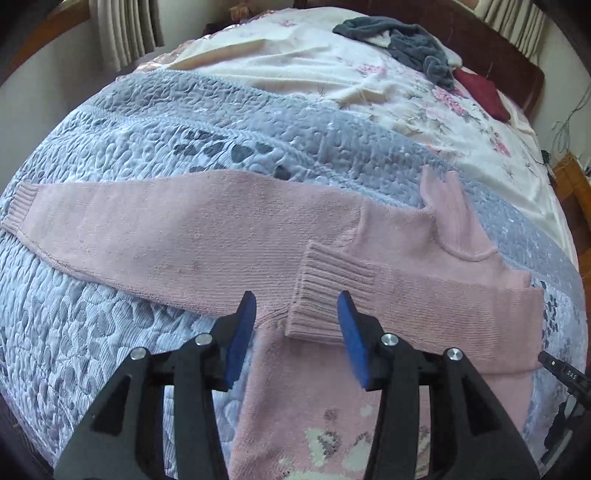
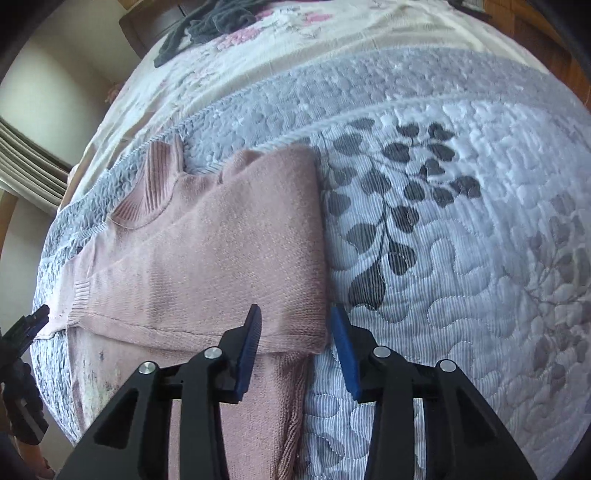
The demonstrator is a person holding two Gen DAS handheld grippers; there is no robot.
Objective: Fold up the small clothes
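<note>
A pink knit sweater (image 1: pixel 207 236) lies flat on the blue-grey quilted bedspread (image 1: pixel 110 147). One sleeve stretches out to the left; the other sleeve is folded across the chest, its ribbed cuff (image 1: pixel 325 295) lying between my left gripper's blue pads. My left gripper (image 1: pixel 297 314) is open just above that cuff. In the right wrist view the sweater (image 2: pixel 221 251) shows its folded right edge and ribbed collar (image 2: pixel 155 184). My right gripper (image 2: pixel 295 321) is open over the folded sleeve's corner, holding nothing. The left gripper's tip (image 2: pixel 33 321) shows at the left edge.
A white floral sheet (image 1: pixel 406 92) covers the far part of the bed, with a dark grey garment (image 1: pixel 406 44) and a dark red cushion (image 1: pixel 480 92) near the wooden headboard (image 1: pixel 498 44). Curtains (image 1: pixel 122 33) hang at the back left. The bedspread (image 2: pixel 461 240) stretches right of the sweater.
</note>
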